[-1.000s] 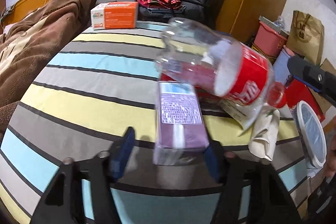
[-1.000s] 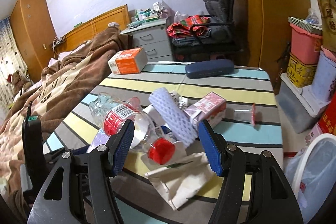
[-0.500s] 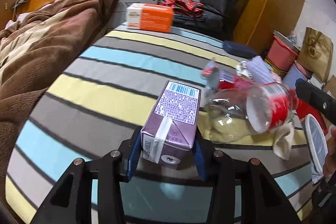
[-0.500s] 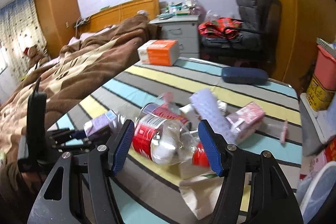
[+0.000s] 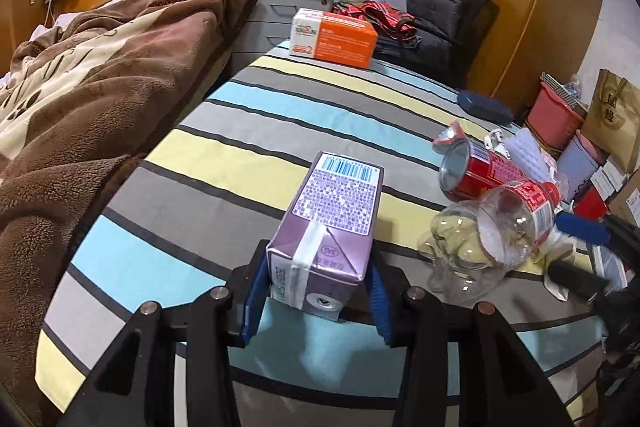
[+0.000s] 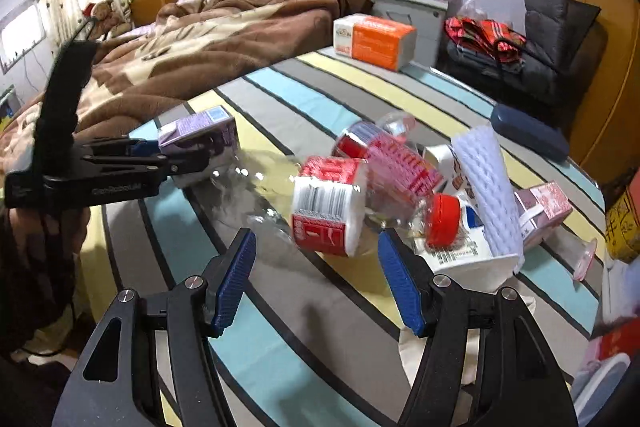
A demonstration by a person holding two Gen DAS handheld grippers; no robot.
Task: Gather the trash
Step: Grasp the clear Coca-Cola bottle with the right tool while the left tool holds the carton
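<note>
Striped cloth [image 6: 304,311] covers the table beside a bed with a brown blanket [image 6: 224,27]. Left of the clear bottle [image 6: 332,207], the left gripper [image 5: 316,291] is clamped on a purple carton [image 5: 332,215], its long axis pointing away from the gripper toward the orange box [image 5: 336,37]. The bottle lies on its side, red cap [image 6: 442,213] pointing right, apparently touching a red can [image 6: 384,155] behind it. Just before the bottle, the right gripper [image 6: 318,279] stands apart, holding nothing.
</note>
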